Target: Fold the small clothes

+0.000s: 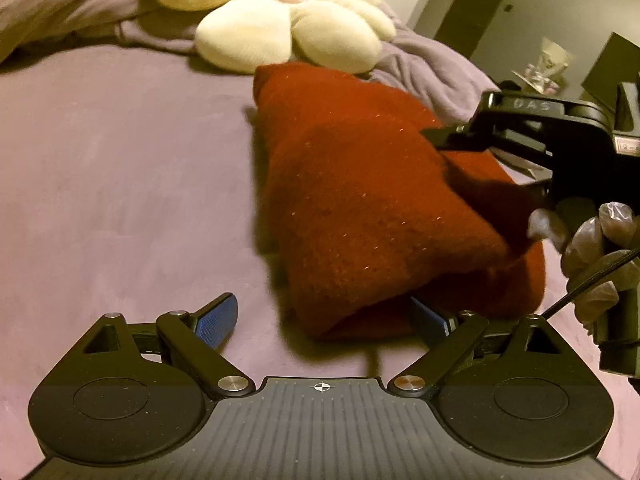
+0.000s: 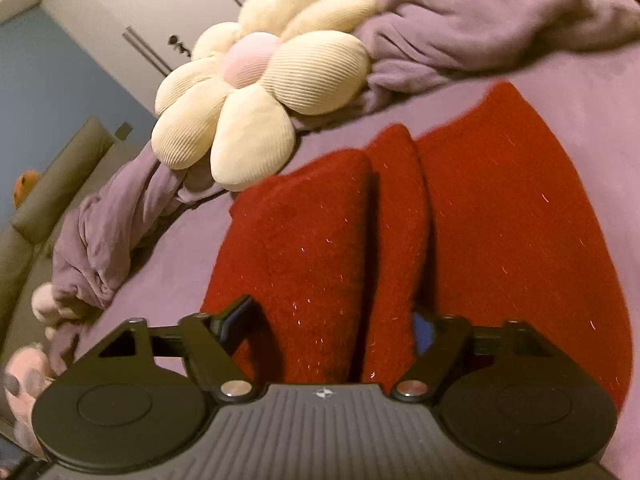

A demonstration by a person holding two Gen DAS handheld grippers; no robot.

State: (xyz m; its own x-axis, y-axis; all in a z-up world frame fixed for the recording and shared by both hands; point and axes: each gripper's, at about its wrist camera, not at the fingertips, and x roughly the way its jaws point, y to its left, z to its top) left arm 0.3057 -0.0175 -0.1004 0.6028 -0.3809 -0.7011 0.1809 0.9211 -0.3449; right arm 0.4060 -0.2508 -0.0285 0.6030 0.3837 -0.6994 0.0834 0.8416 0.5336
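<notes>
A dark red knit garment [image 1: 360, 200] lies folded lengthwise on the purple bed sheet [image 1: 120, 180]. My left gripper [image 1: 324, 320] is open wide at its near end; the left pad stands clear of the cloth and the right pad sits beside the fold's edge. My right gripper [image 1: 492, 164] comes in from the right, held by a gloved hand [image 1: 592, 240], its upper finger over the garment's right edge. In the right wrist view the garment [image 2: 500, 220] shows three long folds, and two of them lie between the parted fingers of the right gripper [image 2: 330, 324]; I see no firm pinch.
A cream flower-shaped pillow [image 1: 288, 20] [image 2: 256, 100] lies just beyond the garment. A crumpled purple blanket [image 1: 432, 68] [image 2: 480, 20] runs along the bed's far side. A grey sofa [image 2: 60, 180] and pink plush things [image 2: 24, 376] are off the bed's edge.
</notes>
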